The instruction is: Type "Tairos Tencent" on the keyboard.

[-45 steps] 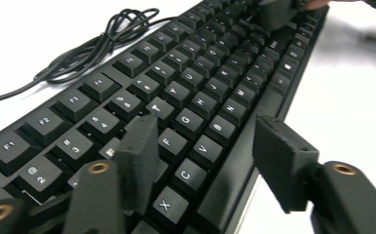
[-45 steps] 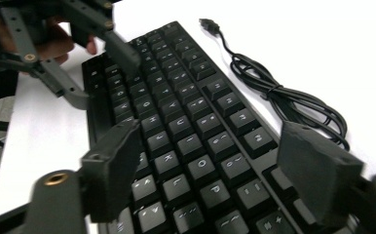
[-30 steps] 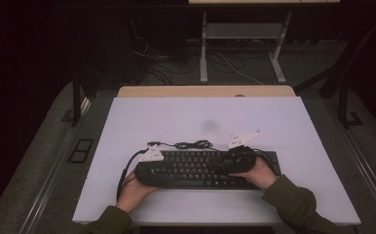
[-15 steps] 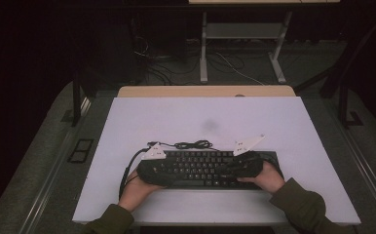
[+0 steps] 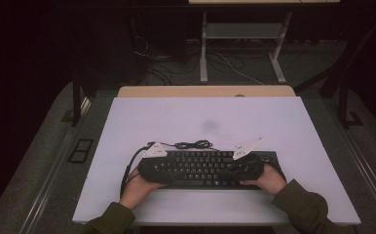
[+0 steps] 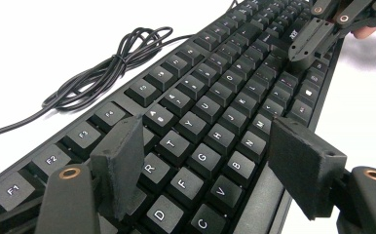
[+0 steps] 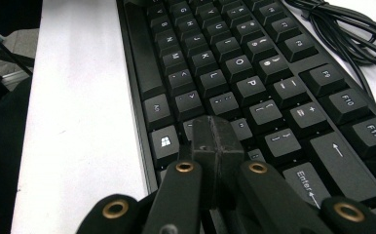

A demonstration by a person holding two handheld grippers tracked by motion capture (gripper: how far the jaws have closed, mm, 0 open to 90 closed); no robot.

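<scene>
Now the right gripper (image 5: 238,168) sits lower over the right part of the black keyboard (image 5: 200,168) than it did a moment ago; half a second back its hand was nearer the right end, and it has come a little inward and toward the near row. Its fingers (image 7: 217,146) are pressed together into one blunt tip, just above the keys near the Windows key, so I judge it is used for pressing a key, not for grasping. The left gripper (image 6: 210,161) has hardly moved. Its fingers (image 6: 120,163) are spread wide and pinch nothing; one stands over the keys near R, the other hangs off the near edge of the keyboard.

The keyboard itself lies flat on the white table (image 5: 283,122), close to the person's edge, and it has not shifted. Its cable (image 5: 193,145) is coiled just behind the far edge, touching the table. I think this is the only thing to avoid if the keyboard is pushed away. Beyond the cable the table is bare far to the back, and there is also free surface at both sides. Toward the person the room is small.
</scene>
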